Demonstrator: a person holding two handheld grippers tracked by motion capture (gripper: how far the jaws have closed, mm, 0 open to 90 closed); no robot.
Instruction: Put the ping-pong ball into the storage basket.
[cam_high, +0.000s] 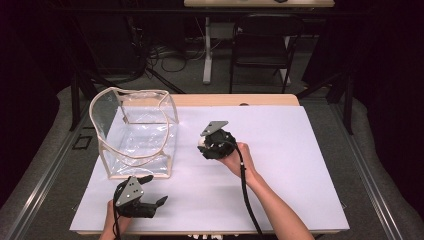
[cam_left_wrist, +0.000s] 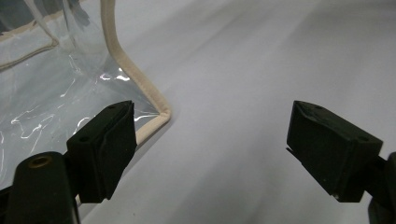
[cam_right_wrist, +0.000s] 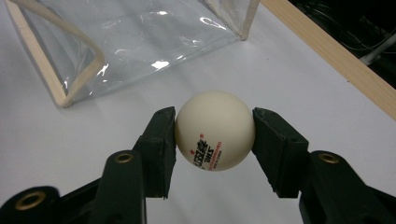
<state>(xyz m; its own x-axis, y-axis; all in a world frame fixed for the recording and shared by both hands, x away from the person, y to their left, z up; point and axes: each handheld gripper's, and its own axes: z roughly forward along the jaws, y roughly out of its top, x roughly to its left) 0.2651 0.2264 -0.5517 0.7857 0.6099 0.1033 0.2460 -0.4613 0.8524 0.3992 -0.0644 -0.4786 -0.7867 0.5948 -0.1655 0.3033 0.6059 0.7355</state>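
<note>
Ball (cam_right_wrist: 215, 130) is clamped between my right gripper (cam_right_wrist: 214, 140) jaws, held above the white tabletop (cam_high: 280, 150) just right of the clear bag (cam_high: 135, 132). My left gripper (cam_left_wrist: 210, 149) has its jaws wide apart, nothing between them, by the bag's near corner

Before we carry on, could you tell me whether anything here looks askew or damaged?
Nothing stands out: the clear bag stands upright and open on the table, and the right gripper holds the ball squarely.
</note>
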